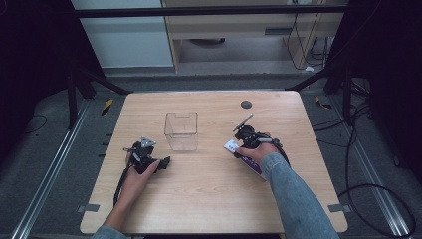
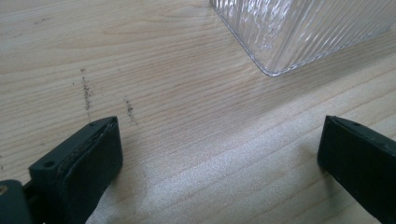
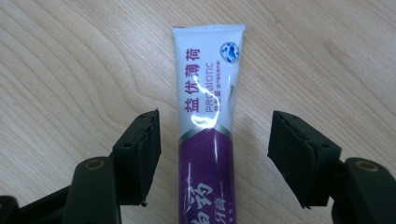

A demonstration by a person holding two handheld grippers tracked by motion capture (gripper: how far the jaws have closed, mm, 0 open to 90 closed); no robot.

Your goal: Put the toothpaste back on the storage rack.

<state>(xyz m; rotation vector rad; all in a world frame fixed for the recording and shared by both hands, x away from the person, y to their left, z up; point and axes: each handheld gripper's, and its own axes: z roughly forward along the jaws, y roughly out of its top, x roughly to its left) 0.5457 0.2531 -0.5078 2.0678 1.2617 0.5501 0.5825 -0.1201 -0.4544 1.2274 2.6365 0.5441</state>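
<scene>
A toothpaste tube point(image 3: 208, 116), white at its crimped end and purple lower down, lies flat on the wooden table point(image 1: 209, 189). My right gripper point(image 3: 215, 129) stands open over it, one jaw on each side, and neither pad touches the tube. In the high view the tube point(image 1: 230, 146) lies right of centre under my right gripper point(image 1: 241, 147) and hand. My left gripper point(image 1: 161, 162) rests open on the table at the left, nothing between its jaws point(image 2: 219, 140). It points at the near corner of a clear ribbed plastic box point(image 2: 303, 32).
The clear box point(image 1: 181, 130) stands upright in the middle of the table, between the two grippers. A small dark round disc point(image 1: 246, 104) lies near the far edge. Cables trail from both grippers towards the person.
</scene>
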